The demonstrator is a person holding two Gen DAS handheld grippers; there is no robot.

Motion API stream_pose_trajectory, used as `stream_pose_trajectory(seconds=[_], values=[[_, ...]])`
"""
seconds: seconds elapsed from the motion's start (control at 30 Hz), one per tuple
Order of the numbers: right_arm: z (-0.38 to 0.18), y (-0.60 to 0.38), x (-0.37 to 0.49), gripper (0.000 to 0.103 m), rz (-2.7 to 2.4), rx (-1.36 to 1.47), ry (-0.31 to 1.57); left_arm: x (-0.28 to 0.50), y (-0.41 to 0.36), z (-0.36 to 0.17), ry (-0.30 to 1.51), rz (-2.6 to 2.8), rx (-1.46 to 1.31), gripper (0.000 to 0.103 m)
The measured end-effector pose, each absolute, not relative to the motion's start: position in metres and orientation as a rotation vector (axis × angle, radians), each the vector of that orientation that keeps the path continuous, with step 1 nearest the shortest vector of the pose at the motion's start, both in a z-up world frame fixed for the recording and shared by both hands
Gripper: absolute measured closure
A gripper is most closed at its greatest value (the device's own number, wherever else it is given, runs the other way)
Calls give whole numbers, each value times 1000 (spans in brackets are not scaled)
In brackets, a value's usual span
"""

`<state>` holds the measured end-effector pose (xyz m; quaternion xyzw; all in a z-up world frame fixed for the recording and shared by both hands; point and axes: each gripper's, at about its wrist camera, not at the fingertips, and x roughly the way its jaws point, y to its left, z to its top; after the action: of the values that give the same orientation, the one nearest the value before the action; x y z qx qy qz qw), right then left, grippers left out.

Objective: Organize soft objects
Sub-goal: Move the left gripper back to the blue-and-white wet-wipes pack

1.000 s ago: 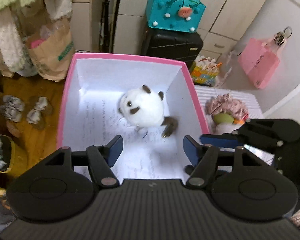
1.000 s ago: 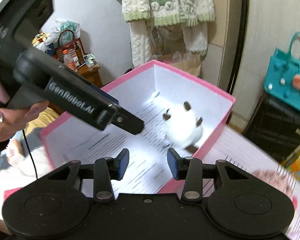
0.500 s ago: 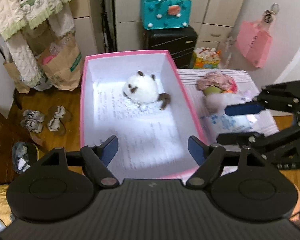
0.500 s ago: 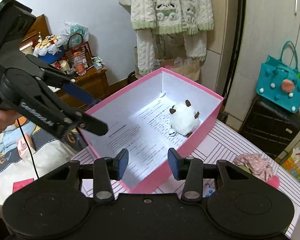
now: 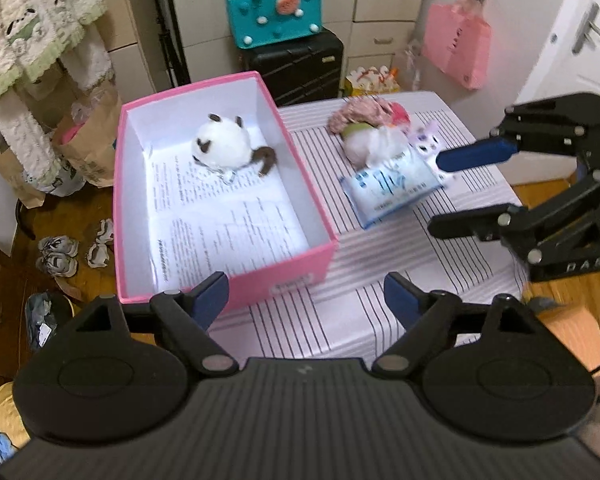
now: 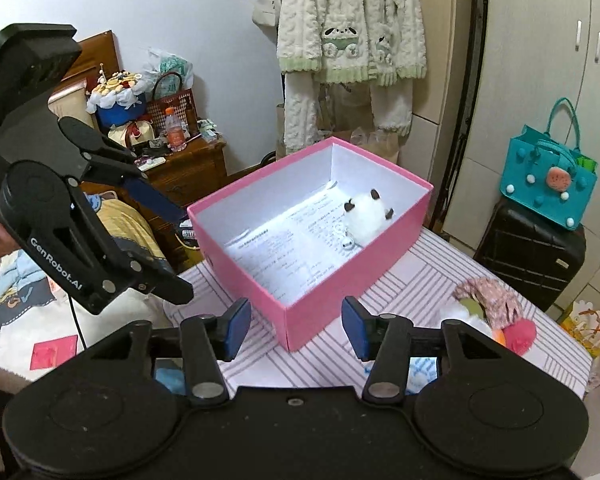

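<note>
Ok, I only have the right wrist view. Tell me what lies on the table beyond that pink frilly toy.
Observer: A blue-and-white packet lies flat beside the pink frilly toy, toward the near edge of the table.
Operator: List anything else there.
Observer: A small white-and-purple plush sits at the packet's far corner.
Operator: Check the right gripper from outside.
Observer: The right gripper hangs above the table beside that packet, jaws opening, nothing between them.
</note>
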<state>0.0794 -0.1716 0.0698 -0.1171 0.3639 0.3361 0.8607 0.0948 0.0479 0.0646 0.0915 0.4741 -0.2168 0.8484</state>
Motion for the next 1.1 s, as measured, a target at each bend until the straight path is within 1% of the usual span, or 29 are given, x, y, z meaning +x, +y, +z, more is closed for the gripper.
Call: stream_pose_trajectory(seconds=[0.4,0.63,0.73,0.93,1.1], values=[[34,-211,59,45,664,-208,823,64,16,43,1059,-505,282,17],[8,-239,60,44,612,-164,852,63,-11,24,1079,-570,328,17],[-5,-248,62,44,568,-170,834,69,-22,17,1080,-602,322,17],[-25,-270,72,44,556,-155,775,81,-40,0,1045,-618,276,19],[-41,-284,84,43,540,-168,699,86,-53,-9,930,-605,271,19]])
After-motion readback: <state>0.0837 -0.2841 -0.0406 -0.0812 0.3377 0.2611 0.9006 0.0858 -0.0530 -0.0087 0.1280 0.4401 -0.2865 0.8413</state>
